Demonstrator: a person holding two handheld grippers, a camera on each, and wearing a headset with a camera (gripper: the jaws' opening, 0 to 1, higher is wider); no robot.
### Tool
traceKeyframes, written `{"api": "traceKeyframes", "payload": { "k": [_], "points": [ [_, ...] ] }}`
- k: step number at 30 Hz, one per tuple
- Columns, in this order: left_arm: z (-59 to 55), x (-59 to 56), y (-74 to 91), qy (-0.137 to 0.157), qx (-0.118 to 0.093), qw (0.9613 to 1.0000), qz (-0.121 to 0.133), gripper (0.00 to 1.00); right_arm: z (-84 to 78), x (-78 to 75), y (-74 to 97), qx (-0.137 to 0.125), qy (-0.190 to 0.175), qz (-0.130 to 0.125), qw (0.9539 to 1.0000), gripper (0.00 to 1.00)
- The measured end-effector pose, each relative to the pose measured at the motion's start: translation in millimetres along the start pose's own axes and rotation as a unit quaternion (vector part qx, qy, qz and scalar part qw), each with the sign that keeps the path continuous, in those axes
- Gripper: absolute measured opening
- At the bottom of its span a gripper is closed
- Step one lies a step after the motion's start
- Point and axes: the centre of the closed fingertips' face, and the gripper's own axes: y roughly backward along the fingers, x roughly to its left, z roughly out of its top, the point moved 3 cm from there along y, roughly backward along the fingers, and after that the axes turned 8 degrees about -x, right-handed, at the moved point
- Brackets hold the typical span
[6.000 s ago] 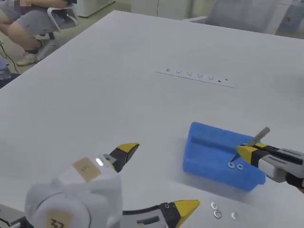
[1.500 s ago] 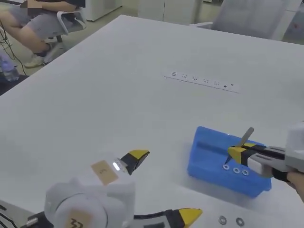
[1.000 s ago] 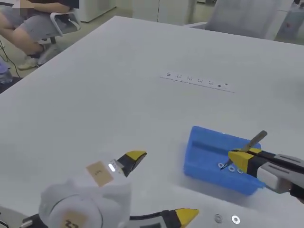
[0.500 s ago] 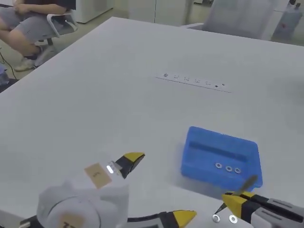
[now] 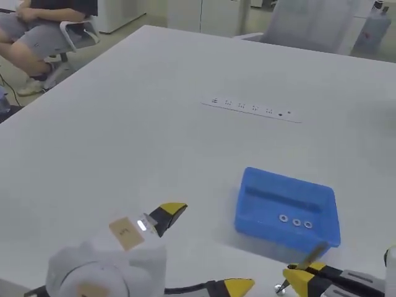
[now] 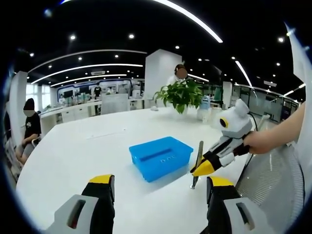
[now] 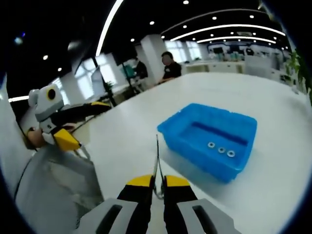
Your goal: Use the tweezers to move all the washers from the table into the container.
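**Three washers in, back on the table for the next one**

Quick update. My right gripper point(image 5: 303, 275) has come off the blue container point(image 5: 284, 185) and dropped to the table point(image 5: 154, 124) just in front of it, on my side. A second or so ago it was hanging over the container with the tweezers point(image 7: 156, 156) poking inside. Now the tweezers' tip is down at the table surface. The jaws are clamped tight on the tweezers. That's plain in the right gripper view, where the two yellow tips pinch the thin metal between them.

The container has three washers point(image 5: 296, 222) sitting in a row on its floor. Six seconds back it was two, so that last drop counts. On the table I can make out one washer point(image 5: 279, 288) right at the tweezer tip, at the very bottom edge of the head view. Half a second ago there were two side by side there, so I reckon the other one is hidden behind my gripper.

My left gripper point(image 6: 161, 187) is doing nothing: jaws spread wide, nothing in them, parked off to the left of the container.

So by my count it's three done, probably two to go. Next comes the fiddly part: getting the tips either side of a flat washer on a smooth table without flicking it away. I can't tell whether the tips are on it yet.
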Motion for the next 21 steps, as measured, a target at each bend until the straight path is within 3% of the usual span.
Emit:
{"api": "traceKeyframes", "payload": {
  "k": [3,6,8,13,16,21],
  "points": [
    [-0.7,-0.2,-0.2,-0.002,0.001,1.0000,-0.001,0.78,-1.9,9.8,0.6,0.014,0.064,0.015,0.9977,0.05],
    [-1.0,-0.4,-0.3,-0.001,0.002,1.0000,-0.002,0.78,-2.9,19.5,-2.6,0.028,0.145,0.023,0.9888,0.04],
    [-0.9,-0.4,-0.3,-0.002,0.002,1.0000,-0.002,0.78,-2.5,18.8,-3.1,0.034,0.178,0.014,0.9834,0.03],
    [-1.2,-0.1,-0.1,-0.002,0.002,1.0000,-0.002,0.78,2.4,18.8,-3.2,0.028,0.149,0.012,0.9883,0.03],
    [-0.5,0.7,0.1,-0.002,0.000,1.0000,0.000,0.78,19.9,20.0,-1.6,-0.003,0.128,0.012,0.9916,0.03],
    [-1.1,1.0,0.1,-0.001,0.000,1.0000,0.000,0.78,49.3,11.9,-0.7,-0.027,0.135,0.003,0.9905,0.03]
  ]
}}
